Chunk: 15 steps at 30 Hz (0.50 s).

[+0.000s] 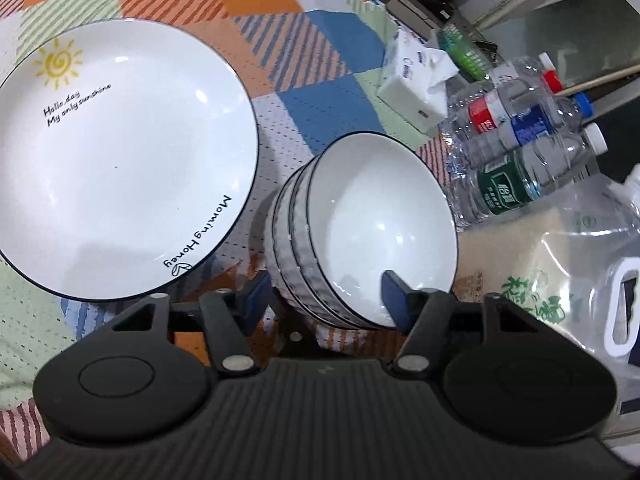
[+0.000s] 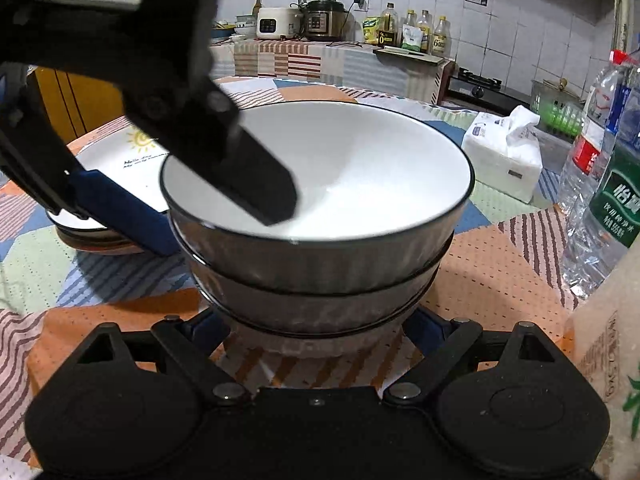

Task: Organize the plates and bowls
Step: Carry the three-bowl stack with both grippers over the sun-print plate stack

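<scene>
Desk (image 1: 328,92), under a patchwork cloth, carries all items. Plate (image 1: 120,160), white with a dark rim, a sun motif and script, lies flat at the left of the left wrist view; the right wrist view shows it topping a low stack of plates (image 2: 96,236), just beside the bowls. Bowls (image 1: 360,228), three nested, white inside with ribbed grey walls, stand on the cloth between the plate and the bottles (image 1: 524,148), which lie at the desk's right edge beside a tissue pack (image 1: 416,80).

Left gripper (image 1: 326,300): jaws partly spread and straddling the near rim of the bowls, one finger inside the top bowl, the other outside the stack toward the plate. The right wrist view shows the inner finger (image 2: 256,184) slanting down into the top bowl; whether either pad presses the wall cannot be told.

Right gripper (image 2: 316,332): jaws spread wide, set either side of the stack's foot, their tips largely hidden behind the lowest bowl; contact cannot be told.
</scene>
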{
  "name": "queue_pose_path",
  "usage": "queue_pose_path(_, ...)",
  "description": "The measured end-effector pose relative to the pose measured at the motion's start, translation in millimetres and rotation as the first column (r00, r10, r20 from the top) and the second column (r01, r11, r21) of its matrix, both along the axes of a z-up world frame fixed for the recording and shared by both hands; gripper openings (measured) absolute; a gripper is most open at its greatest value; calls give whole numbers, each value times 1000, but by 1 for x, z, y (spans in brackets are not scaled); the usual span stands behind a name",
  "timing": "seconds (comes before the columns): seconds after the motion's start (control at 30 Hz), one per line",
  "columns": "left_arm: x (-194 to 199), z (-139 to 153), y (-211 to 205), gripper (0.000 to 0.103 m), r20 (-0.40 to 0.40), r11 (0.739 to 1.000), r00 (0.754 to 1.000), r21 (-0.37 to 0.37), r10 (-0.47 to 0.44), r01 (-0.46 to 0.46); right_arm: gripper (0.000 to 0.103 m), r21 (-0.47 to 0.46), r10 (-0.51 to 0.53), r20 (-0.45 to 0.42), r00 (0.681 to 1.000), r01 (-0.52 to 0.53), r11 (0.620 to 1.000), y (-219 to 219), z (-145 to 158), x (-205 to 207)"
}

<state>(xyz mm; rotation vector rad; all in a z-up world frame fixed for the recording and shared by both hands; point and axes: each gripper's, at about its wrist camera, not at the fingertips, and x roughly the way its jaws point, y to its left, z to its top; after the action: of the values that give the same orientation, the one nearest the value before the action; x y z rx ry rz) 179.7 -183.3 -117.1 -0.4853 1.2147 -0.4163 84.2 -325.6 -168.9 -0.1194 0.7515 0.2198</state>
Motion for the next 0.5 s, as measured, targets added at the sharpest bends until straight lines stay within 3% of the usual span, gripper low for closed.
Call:
queue_pose_path(0.07, 2, -4, -1, 49, -23, 1000, 1000, -4, 12, -12, 94, 16, 1, 1, 1000, -1, 1000, -3, -2, 0)
queue_pose_path(0.37, 5, -15, -8, 47, -34, 999, 999, 34, 19, -18, 96, 44, 32, 21, 999, -32, 999, 0, -4, 2)
queue_pose_path(0.5, 5, -13, -13, 45, -16, 996, 999, 79, -40, 41, 95, 38, 31, 24, 999, -32, 999, -1, -5, 4)
